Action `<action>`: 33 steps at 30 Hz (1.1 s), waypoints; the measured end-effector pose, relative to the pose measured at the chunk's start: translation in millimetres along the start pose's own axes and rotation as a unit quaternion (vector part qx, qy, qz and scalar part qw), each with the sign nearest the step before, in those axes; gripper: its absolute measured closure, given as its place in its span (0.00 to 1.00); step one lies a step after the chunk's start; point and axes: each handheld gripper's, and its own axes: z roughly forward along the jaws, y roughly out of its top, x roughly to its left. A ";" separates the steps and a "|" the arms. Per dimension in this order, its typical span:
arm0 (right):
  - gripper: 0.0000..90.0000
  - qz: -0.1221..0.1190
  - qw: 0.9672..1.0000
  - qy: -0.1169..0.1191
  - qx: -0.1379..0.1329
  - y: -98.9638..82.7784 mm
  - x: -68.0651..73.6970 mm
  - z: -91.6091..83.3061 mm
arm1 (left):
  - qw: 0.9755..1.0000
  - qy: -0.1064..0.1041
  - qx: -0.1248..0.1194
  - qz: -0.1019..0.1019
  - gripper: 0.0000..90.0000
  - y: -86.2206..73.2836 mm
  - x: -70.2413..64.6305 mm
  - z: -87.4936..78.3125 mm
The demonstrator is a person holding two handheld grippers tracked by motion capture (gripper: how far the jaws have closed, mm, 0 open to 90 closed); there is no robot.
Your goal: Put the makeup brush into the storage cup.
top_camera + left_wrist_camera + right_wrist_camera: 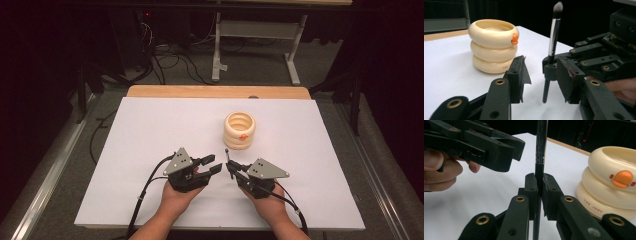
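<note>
A: Brush first. Where is it?

B: Makeup brush (554,32), upright, dark handle with a silver ferrule and dark bristle tip on top. The right gripper (538,192) is clamped on the lower handle, pads pressing both sides. In the right gripper view the handle runs straight up between the two jaws. The lower end hangs near the white sheet (150,135); touching or not, can't tell from these angles.

A: In the high view?

B: Tiny there, a thin dark stick at the tip of the right gripper (231,167), about the middle of the sheet, toward the person's side.

A: Left gripper?

B: Left gripper (541,75) is let go, nothing held. Jaws parted, brush seen beyond the gap between them, pads not on it. It sits just beside the right one, tips facing each other, in the high view at (214,165).

A: Hands?

B: Left hand (179,192) and right hand (265,202) come in from the bottom edge, each wrapped around its gripper, grey three-cornered plates on top, cables trailing back.

A: What else?

B: Cream holder (239,130), three stacked rings, open at the top, small orange duck bill on the side. Stands upright on the sheet beyond the grippers, apart from both. Small print on its bottom ring in the right gripper view (609,182).

A: Table?

B: Sheet covers a wooden table (215,91), wood strip showing at the far edge
</note>
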 end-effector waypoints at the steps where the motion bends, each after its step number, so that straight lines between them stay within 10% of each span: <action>1: 0.95 -0.001 1.000 0.000 -0.002 -0.1 -0.8 -0.1 | 1.000 0.000 0.000 0.000 0.64 -0.2 0.4 0.1; 33: 0.96 0.013 0.999 -0.038 -0.024 2.1 -25.1 -20.6 | 0.999 0.031 0.023 -0.010 0.36 -2.9 14.3 -10.2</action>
